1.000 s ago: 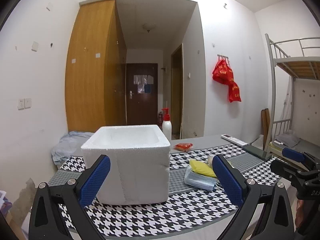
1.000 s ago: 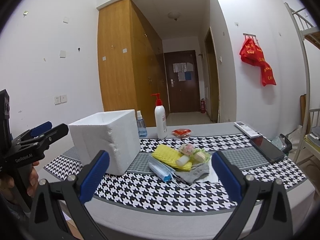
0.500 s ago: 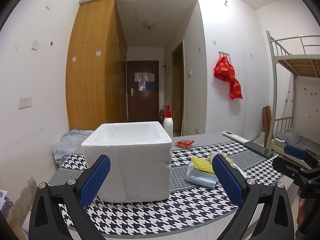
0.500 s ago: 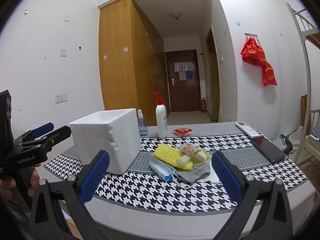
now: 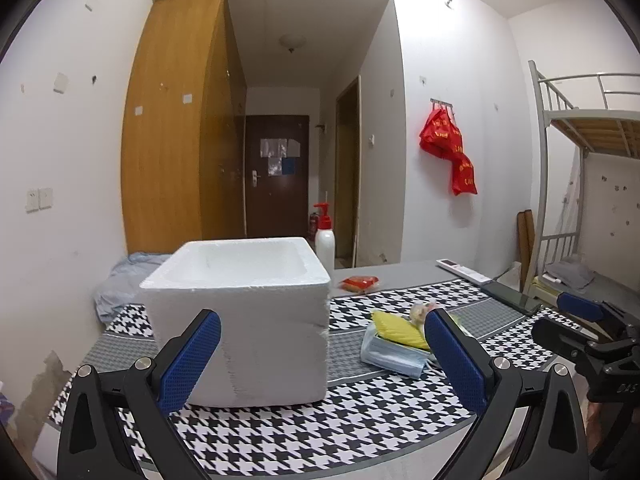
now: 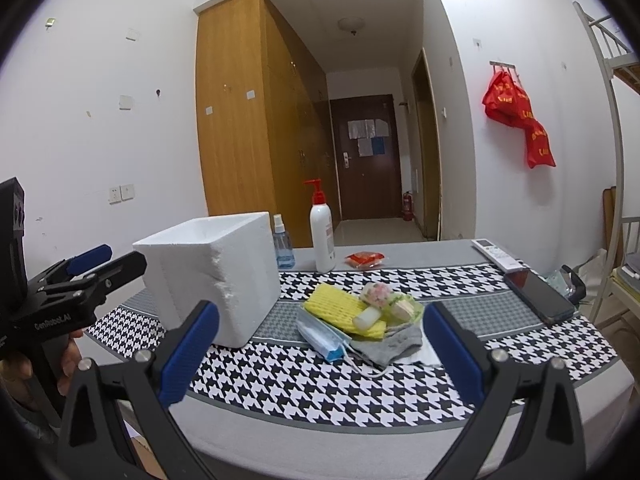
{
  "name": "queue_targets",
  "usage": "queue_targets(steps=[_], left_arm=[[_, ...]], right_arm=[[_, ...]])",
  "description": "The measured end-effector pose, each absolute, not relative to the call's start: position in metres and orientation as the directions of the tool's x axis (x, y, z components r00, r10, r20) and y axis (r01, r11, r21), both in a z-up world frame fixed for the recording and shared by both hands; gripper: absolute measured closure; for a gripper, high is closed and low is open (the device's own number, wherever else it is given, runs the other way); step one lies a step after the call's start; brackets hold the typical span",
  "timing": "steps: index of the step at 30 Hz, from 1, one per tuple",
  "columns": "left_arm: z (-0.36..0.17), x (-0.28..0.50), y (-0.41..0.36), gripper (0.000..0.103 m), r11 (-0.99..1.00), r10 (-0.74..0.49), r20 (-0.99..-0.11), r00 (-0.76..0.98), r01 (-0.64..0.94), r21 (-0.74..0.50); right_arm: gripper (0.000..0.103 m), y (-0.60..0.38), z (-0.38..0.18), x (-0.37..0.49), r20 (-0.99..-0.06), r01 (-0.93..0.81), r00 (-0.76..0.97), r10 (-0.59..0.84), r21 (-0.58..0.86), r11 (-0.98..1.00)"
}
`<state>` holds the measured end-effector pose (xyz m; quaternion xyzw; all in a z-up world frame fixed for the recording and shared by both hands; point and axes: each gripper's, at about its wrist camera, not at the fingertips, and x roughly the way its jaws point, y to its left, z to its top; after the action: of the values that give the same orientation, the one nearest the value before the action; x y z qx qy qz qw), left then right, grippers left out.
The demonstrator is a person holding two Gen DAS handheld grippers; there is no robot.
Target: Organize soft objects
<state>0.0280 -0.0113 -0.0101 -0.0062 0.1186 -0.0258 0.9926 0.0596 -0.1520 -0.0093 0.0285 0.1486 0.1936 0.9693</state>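
We hold the left gripper (image 5: 322, 354) and right gripper (image 6: 320, 344) wide apart and empty above the near edge of the houndstooth-clothed surface (image 6: 304, 380). Just ahead lies the heap of soft things: grey cloth (image 6: 394, 344), blue face masks (image 6: 320, 336), yellow foam sleeve (image 6: 336, 308). The open white foam box (image 5: 244, 316) stands beside it, now closer to the left gripper than a second ago. Behind stand a white pump bottle (image 6: 322, 236) and a remote (image 6: 496, 254)
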Motion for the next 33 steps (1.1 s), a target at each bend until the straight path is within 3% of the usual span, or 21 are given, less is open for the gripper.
queue_targets(steps=[33], left_arm=[[-0.019,0.094,-0.065,0.001,0.975,-0.207,-0.358,0.91,0.222,-0.001]], right_arm=[[0.0,-0.186,-0.016,0.114,-0.339,-0.295,0.882,0.327,0.146,0.944]])
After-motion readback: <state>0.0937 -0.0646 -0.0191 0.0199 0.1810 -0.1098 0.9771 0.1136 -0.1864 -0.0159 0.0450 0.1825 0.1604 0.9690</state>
